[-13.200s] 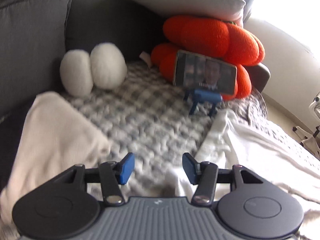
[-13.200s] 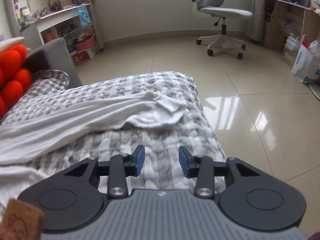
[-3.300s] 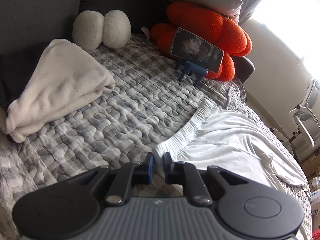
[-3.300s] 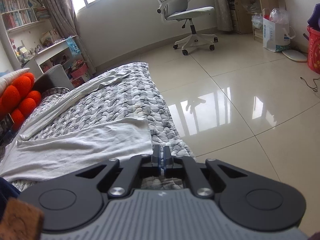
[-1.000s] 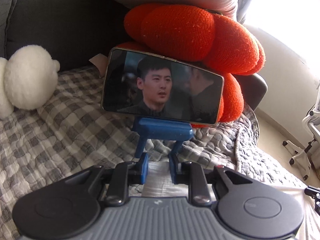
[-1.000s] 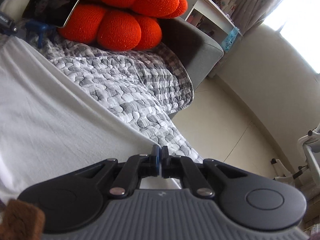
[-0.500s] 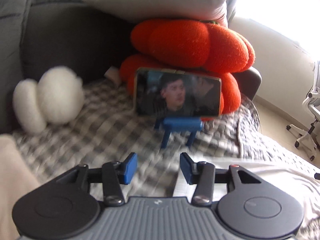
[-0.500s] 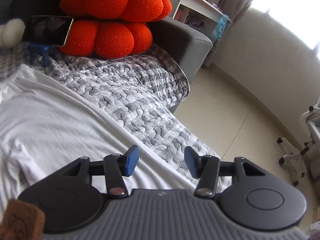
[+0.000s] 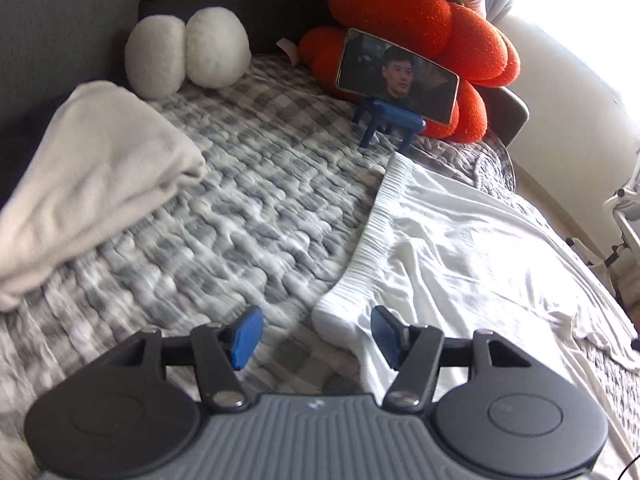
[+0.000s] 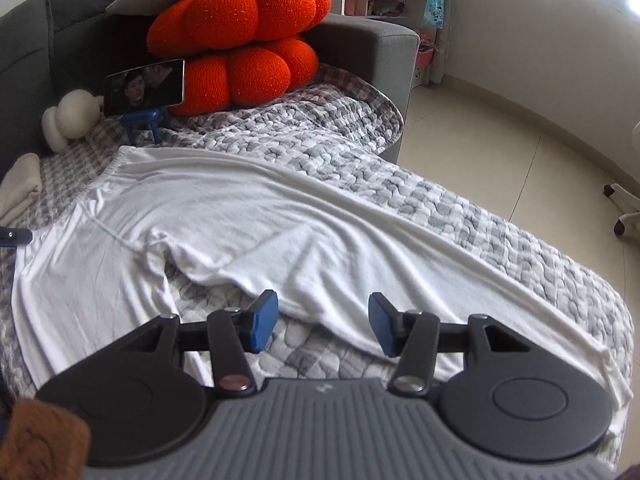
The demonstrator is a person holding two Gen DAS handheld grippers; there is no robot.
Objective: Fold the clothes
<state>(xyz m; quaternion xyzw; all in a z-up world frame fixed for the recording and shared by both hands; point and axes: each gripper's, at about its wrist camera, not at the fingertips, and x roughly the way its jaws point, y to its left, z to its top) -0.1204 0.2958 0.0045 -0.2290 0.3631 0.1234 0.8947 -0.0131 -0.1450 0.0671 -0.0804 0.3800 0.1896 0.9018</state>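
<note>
Both tongs hang released, their jaws just opened: left tongs by the ribbed waistband, right tongs over white trousers spread on the sofa quilt. Thin, limp, light cloth; pinch waistband corners.

Ahead of me a phone sits sideways on a blue stand, propped against an orange pumpkin cushion. Two white fluffy balls rest by the grey sofa back, on the grey checked quilt.
</note>
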